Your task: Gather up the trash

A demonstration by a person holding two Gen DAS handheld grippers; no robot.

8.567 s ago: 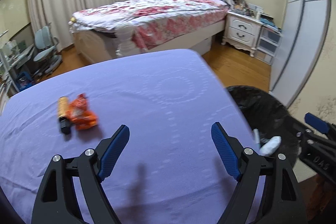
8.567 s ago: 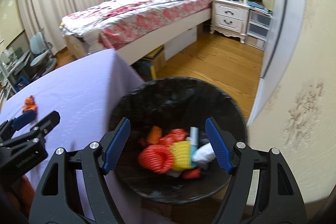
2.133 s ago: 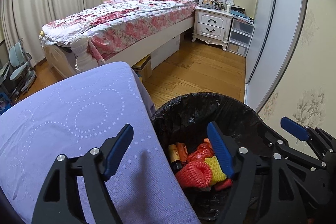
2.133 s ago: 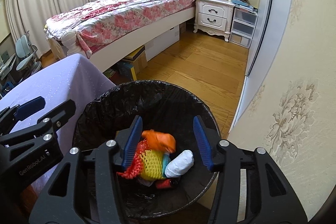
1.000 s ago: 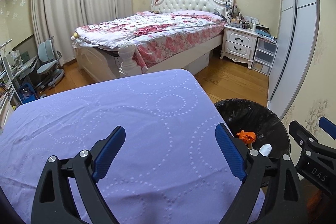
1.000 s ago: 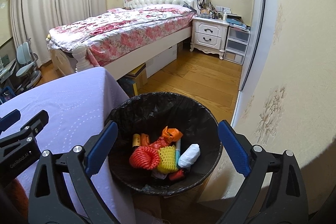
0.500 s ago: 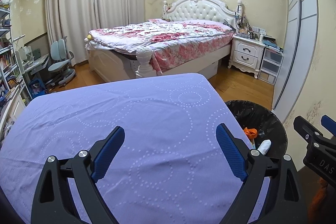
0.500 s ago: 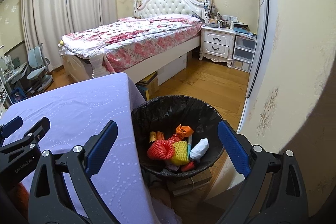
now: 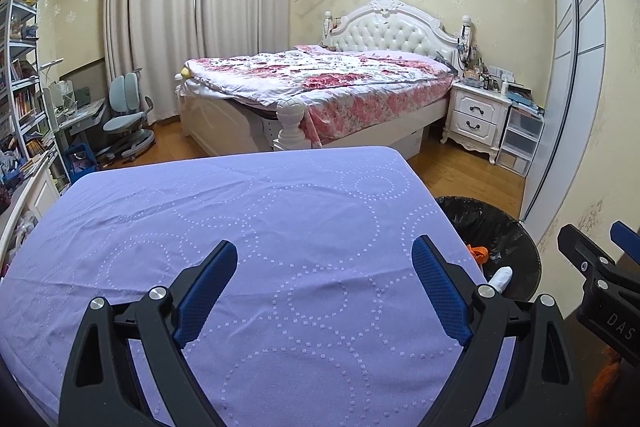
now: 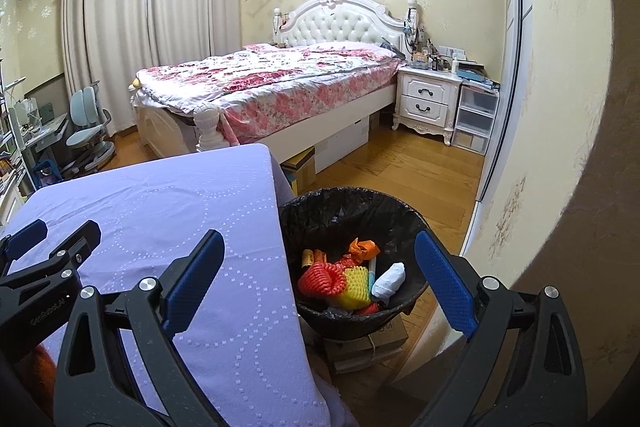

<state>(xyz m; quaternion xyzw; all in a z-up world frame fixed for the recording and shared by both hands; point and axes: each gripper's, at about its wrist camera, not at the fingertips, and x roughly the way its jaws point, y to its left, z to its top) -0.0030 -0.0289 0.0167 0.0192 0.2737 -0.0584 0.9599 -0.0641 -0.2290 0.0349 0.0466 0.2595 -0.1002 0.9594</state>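
My left gripper (image 9: pixel 324 259) stands open with nothing between its blue pads, over the bare purple tablecloth (image 9: pixel 240 227). My right gripper (image 10: pixel 320 247) is open and empty too, above the table's right edge and the black-lined trash bin (image 10: pixel 352 203). In the bin lie a red net (image 10: pixel 320 277), a yellow net (image 10: pixel 358 283), an orange wrapper (image 10: pixel 363 247), a small yellow-brown bottle (image 10: pixel 307 258) and a white wad (image 10: pixel 389 279). From the left wrist view only part of the bin (image 9: pixel 496 239) shows, with the right gripper's side at the far right.
The bin rests on flat cardboard boxes (image 10: pixel 368 343) beside a wall (image 10: pixel 552 107). Beyond the table stand a bed (image 9: pixel 320 83) with a floral cover, a white nightstand (image 9: pixel 476 119), a desk chair (image 9: pixel 128 123) and shelves (image 9: pixel 24 87) at the left.
Both grippers have pulled back and up from the bin, so more of the tablecloth and room shows. The trash in the bin lies as before. Both stay open.
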